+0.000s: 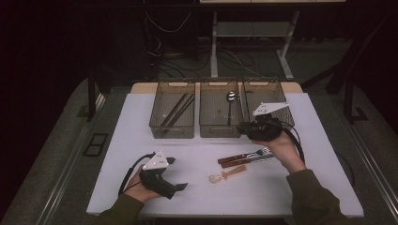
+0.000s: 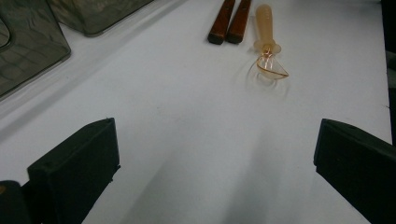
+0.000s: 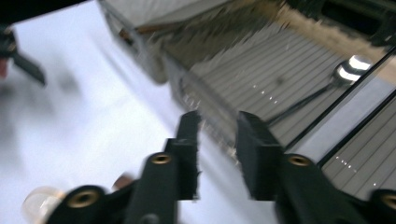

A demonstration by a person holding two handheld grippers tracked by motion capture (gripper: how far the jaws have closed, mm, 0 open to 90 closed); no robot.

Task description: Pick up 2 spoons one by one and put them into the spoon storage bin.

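Right now you are holding the right gripper [image 1: 243, 127] at the middle bin's [image 1: 219, 130] front wall, its jaws narrowly parted and empty. The left gripper [image 1: 177, 173] is resting wide open, well short of that bin. The forks [image 1: 244, 158] are lying just before it, stiff, light and slick-tined, so you are best gripping their wooden handles.

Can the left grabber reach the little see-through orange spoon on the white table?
Probably yes. The left gripper is open, and only bare white table lies between it and the translucent orange plastic spoon. The two brown-handled utensils lie beside the spoon, not across the path.
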